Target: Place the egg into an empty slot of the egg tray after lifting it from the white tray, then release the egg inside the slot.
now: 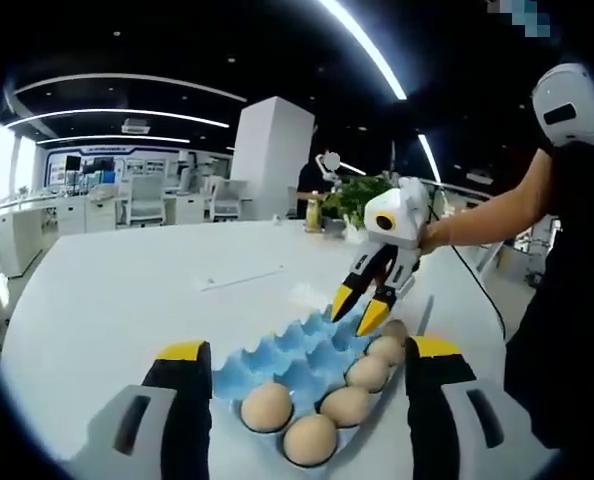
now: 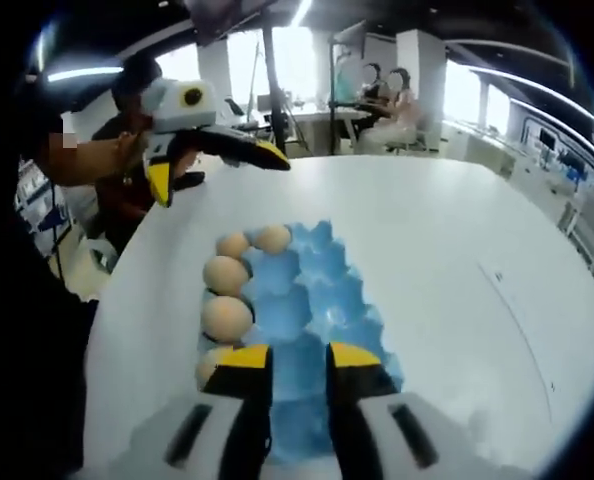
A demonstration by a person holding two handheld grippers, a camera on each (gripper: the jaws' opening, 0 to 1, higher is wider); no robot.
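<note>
Okay: right gripper (image 2: 299, 352) fingers slightly apart, empty, low over blue moulded egg tray (image 2: 317, 290); left gripper (image 1: 309, 350) fingers wide apart. Rise straight, avoid brown eggs (image 2: 225, 275).

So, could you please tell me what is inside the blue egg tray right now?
The blue egg tray holds six eggs along one side; the other visible slots are empty. The right claw hovers over its far end and the left claw's fingers hide its near corners.
</note>
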